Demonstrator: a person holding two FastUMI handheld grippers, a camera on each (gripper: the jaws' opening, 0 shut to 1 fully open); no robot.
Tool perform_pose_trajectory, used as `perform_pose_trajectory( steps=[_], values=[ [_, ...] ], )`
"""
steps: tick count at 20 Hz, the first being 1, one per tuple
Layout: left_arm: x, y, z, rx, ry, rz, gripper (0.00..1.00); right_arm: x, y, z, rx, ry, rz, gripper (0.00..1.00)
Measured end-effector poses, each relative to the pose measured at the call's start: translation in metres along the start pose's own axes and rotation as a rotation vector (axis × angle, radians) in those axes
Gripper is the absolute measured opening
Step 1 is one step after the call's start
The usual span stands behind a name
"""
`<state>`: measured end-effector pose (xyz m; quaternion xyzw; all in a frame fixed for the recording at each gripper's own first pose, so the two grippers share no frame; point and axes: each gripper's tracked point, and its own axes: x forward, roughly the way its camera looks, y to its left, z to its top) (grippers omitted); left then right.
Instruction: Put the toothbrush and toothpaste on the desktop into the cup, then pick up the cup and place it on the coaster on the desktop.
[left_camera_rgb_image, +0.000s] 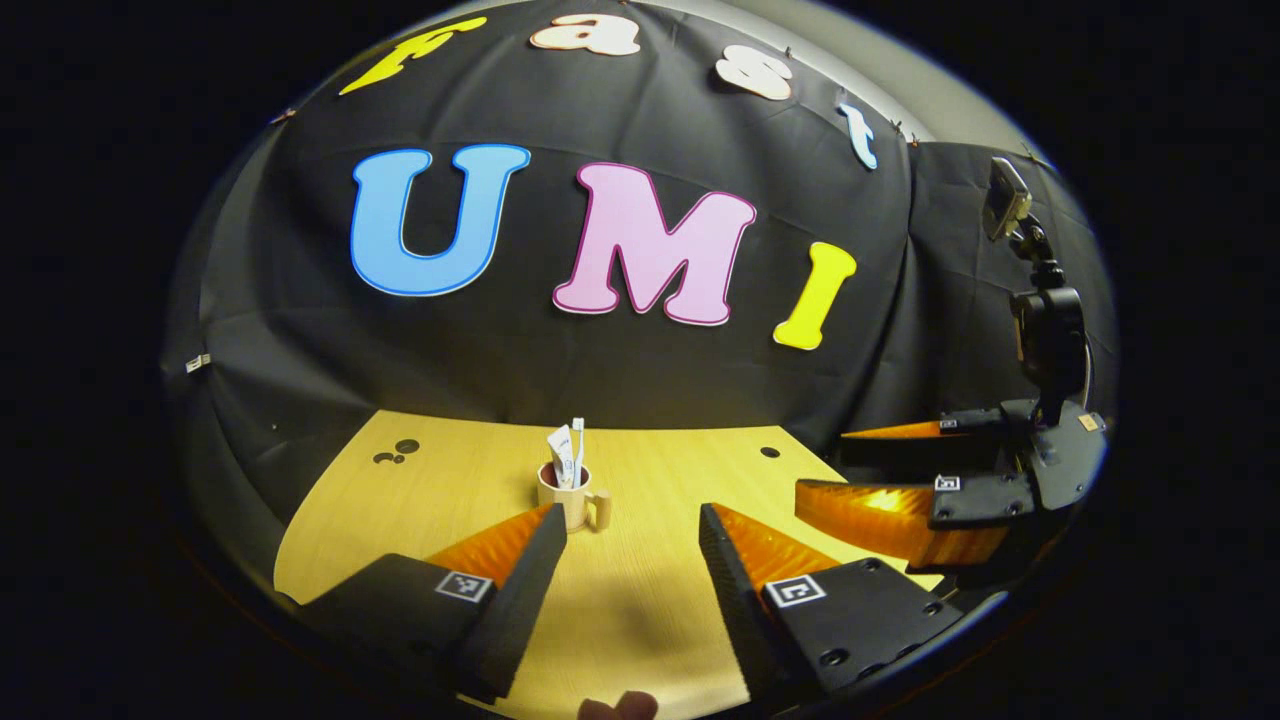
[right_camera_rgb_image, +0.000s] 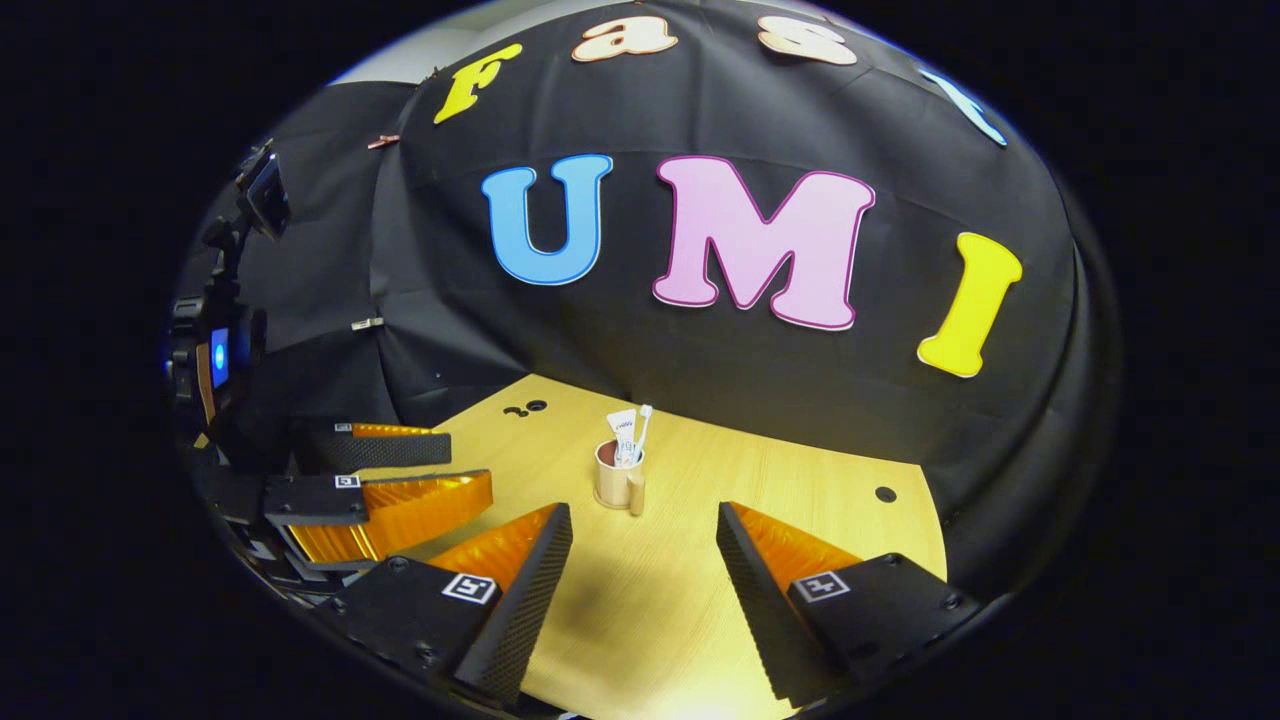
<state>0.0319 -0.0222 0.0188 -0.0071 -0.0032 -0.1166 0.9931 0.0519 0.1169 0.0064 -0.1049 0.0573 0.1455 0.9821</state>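
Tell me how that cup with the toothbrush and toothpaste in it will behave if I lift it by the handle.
The cup looks small and rigid, so probably light and firm to grip. The toothbrush and toothpaste stand well above the rim, leaning loosely, so they may shift or rattle if it tilts. Held by its side handle, it could swing off level.

A light wood-grain desktop (left_camera_rgb_image: 650, 600) stands against the booth's black cloth wall. A pale cup (left_camera_rgb_image: 572, 500) with a side handle sits upright near its middle (toothbrush (left_camera_rgb_image: 578, 445) and toothpaste (left_camera_rgb_image: 561, 455) standing inside). Small dark round holes (left_camera_rgb_image: 398, 452) mark the far left corner, another hole (left_camera_rgb_image: 769, 452) the far right.
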Motion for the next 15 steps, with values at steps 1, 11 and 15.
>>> perform_pose_trajectory(
  steps=[1, 11, 15],
  values=[
    [0.001, 0.001, 0.001, 0.008, -0.002, 0.003, 0.86, -0.001, 0.000, 0.000, 0.002, -0.001, -0.008, 0.92],
    [0.002, 0.007, -0.001, 0.023, 0.017, -0.005, 0.88, 0.004, 0.007, -0.007, 0.009, 0.008, -0.018, 0.96],
    [0.003, 0.009, -0.005, 0.026, 0.029, -0.014, 0.88, 0.004, 0.009, -0.011, 0.011, 0.015, -0.024, 0.96]
  ],
)
